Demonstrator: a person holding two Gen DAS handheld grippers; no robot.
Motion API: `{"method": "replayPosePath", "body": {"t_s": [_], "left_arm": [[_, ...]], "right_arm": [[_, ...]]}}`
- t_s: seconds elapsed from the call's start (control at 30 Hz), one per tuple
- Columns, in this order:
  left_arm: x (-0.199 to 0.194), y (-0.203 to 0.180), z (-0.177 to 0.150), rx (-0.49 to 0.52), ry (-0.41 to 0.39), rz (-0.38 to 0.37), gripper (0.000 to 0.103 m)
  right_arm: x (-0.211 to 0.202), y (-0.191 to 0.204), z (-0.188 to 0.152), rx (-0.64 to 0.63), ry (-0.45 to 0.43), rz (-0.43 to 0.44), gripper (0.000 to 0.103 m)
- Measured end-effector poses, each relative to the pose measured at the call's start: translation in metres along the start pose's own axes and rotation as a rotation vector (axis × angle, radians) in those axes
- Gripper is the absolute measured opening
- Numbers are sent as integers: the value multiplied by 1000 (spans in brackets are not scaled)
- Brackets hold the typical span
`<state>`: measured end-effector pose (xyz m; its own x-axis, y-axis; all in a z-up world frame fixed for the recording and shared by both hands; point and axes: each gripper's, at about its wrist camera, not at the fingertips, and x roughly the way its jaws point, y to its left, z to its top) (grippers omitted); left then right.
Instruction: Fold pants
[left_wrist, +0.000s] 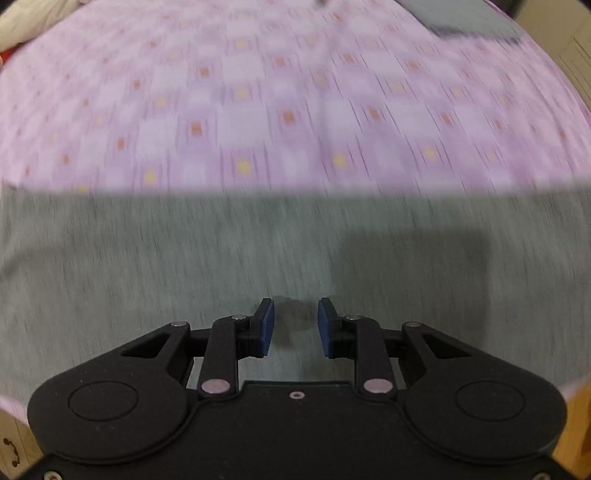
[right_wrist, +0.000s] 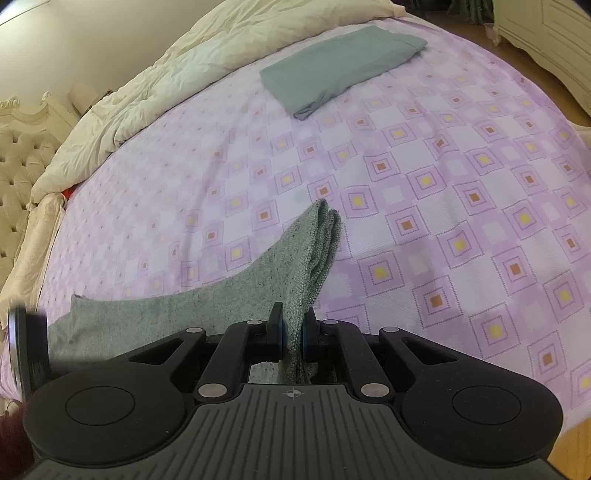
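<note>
no readable writing. right gripper clamped on grey pants; left gripper partly open, empty, above pants.

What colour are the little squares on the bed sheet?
The bed sheet is lilac and white, checked, with small yellow and orange squares. The right wrist view shows it best.

Count of things on the bed

Two claws are counted, the left claw and the right claw. Two garments are seen: one grey pair of pants near, and one folded blue-grey garment far. One bed under a lilac checked sheet, one cream duvet and one tufted headboard at the left are counted.
</note>
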<state>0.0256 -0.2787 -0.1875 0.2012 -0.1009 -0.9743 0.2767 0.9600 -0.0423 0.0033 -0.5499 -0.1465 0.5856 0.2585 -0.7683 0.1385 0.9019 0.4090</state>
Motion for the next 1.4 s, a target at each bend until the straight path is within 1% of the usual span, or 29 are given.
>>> {"method": "replayPosePath", "body": {"t_s": [0.13,0.17,0.2,0.27,0.33,0.43,0.63,0.83,0.87,1.0,1.1,1.23,1.3,1.4], "left_arm": [[11,-5,-38,48,76,-12,34],[14,-6,-44,57,81,-12,34],[14,-6,-47,70,68,-12,34],[12,-4,-46,94,70,-24,34],[8,3,-41,75,65,-57,34],[-2,24,-36,49,35,-69,34],[-22,86,-33,44,5,-85,34],[-45,160,-39,81,-33,-78,34],[-54,164,-41,82,-37,-78,34],[-62,208,-48,71,-49,-75,34],[-61,237,-52,53,-48,-67,34],[-60,268,-56,35,-41,-57,34],[-63,280,-58,36,-44,-47,34],[-64,290,-59,37,-44,-41,34]], "right_arm": [[0,5,-1,-1,1,-11,9],[0,8,-1,-5,-1,-20,9],[0,10,-2,-7,-3,-29,9],[-2,17,-3,-7,-12,-49,9],[-5,25,-4,-9,-24,-64,9],[-11,46,-4,-29,-42,-97,9],[-22,111,-8,-95,-71,-173,9],[-16,195,-18,-168,-84,-197,9],[-12,209,-21,-180,-83,-198,9],[21,268,-35,-242,-71,-183,9],[62,301,-53,-277,-35,-177,9],[124,331,-84,-309,22,-196,9],[151,340,-98,-327,39,-217,9],[178,352,-113,-387,48,-248,9]]}}
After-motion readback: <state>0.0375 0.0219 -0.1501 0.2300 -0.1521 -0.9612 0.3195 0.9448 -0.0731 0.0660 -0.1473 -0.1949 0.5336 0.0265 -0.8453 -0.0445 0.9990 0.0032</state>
